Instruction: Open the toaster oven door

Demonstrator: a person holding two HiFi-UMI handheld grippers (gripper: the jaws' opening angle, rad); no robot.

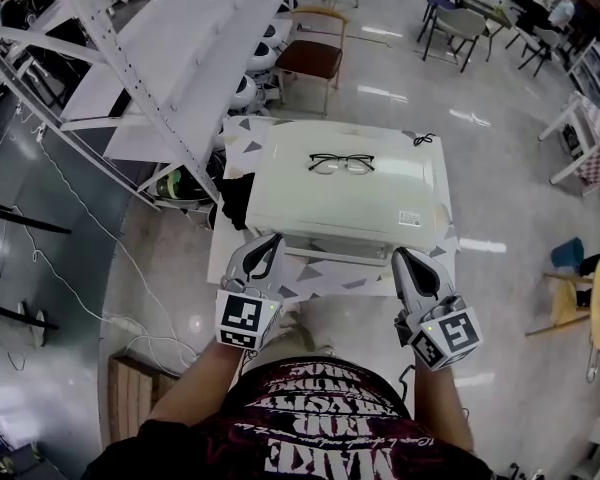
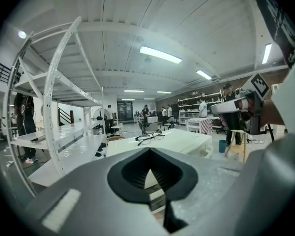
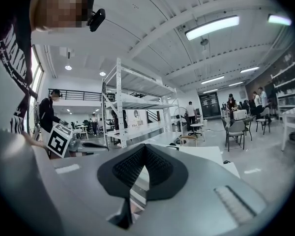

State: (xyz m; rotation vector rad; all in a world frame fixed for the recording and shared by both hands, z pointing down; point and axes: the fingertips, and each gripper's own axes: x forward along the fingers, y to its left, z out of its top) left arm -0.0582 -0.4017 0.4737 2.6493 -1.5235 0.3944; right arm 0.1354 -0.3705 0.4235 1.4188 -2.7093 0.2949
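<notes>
the toaster oven [image 1: 345, 193] is cream-white and the glasses [image 1: 341, 162] are black-framed. the table [image 1: 242, 136] is white, patterned with grey triangles along its edges and corners. the left gripper [image 1: 268, 243] and right gripper [image 1: 404, 259] are grey, with black ribbed pads [image 2: 132, 173] and black-and-white square markers [image 1: 243, 318]. the shirt [image 1: 300, 428] is black with pale lettering. the chair [image 1: 310, 58] has a brown seat.
</notes>
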